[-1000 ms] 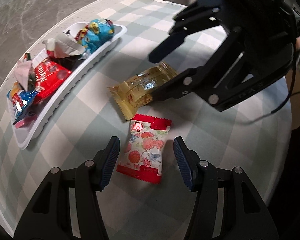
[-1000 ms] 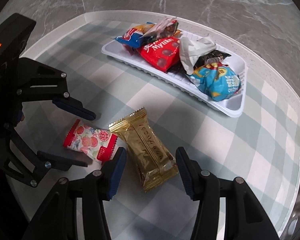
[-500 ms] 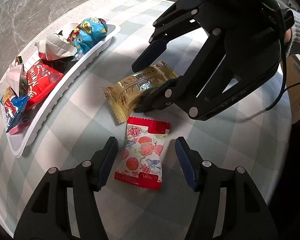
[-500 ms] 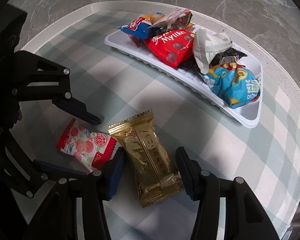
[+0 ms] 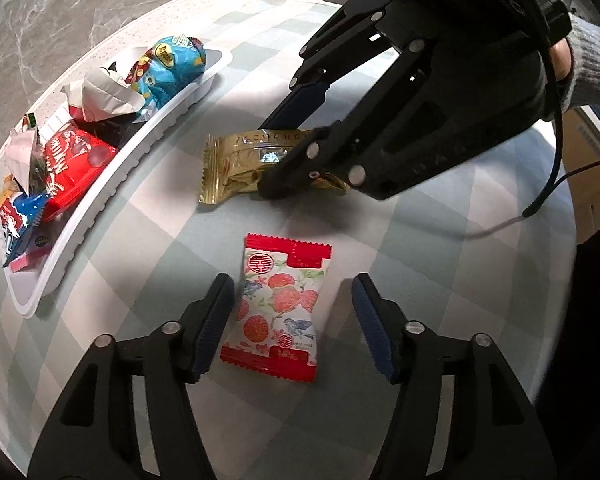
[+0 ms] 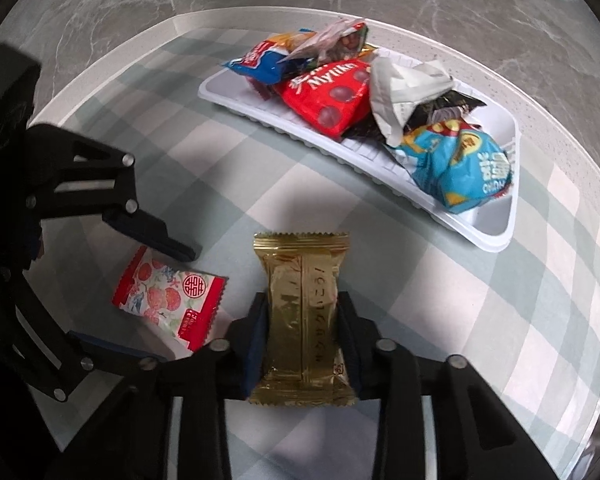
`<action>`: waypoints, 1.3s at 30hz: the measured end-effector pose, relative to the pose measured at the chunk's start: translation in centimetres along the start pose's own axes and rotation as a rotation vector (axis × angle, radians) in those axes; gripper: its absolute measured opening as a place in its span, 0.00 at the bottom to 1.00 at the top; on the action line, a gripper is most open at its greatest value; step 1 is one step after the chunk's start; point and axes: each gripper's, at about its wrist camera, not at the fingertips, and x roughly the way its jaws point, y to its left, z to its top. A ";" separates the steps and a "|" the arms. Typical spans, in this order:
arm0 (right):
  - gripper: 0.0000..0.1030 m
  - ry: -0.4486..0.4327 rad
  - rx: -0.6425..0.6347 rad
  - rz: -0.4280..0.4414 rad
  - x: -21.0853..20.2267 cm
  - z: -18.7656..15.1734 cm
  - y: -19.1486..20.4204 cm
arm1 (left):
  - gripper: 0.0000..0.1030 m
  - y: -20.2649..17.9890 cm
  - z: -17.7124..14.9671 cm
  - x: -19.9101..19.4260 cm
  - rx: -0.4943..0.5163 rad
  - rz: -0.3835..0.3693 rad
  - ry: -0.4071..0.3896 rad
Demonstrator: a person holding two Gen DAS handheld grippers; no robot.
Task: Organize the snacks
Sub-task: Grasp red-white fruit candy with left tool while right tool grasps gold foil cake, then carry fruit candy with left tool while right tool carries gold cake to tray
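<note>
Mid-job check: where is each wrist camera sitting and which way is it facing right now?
Left wrist: behind the open left hand-held gripper, looking over the lychee snack at the right hand-held gripper.
Right wrist: behind the right hand-held gripper, shut on the gold snack, facing the white tray.
Shared: both snacks, tray, checked tablecloth.
</note>
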 end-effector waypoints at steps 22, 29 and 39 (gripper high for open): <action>0.33 -0.091 0.262 0.110 -3.0 -3.2 -1.3 | 0.32 4.1 -1.6 -2.1 -0.236 -0.083 -0.088; 0.33 -0.130 0.334 0.134 -4.4 -3.7 -2.1 | 0.32 5.7 -1.6 -3.3 -0.285 -0.082 -0.117; 0.33 -0.183 0.387 0.160 -5.4 -2.4 -3.0 | 0.30 8.0 -0.9 -5.5 -0.352 -0.075 -0.178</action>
